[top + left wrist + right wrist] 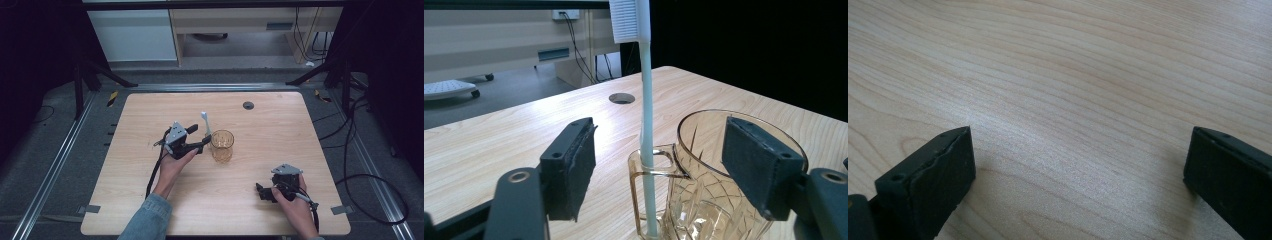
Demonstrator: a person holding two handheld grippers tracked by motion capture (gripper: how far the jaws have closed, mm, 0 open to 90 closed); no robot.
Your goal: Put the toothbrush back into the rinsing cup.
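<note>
Table [150, 150] carries amber glass mug [222, 145] dead centre, left gripper [204, 142] at its 9 o'clock with jaws apart around white toothbrush [205, 122] standing through mug handle, unpinched; right gripper [261, 190] at 5 o'clock, wide, empty.

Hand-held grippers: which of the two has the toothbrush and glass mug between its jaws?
The left hand-held gripper: its open jaws flank the toothbrush standing in the mug handle. The right hand-held gripper faces bare table.
</note>
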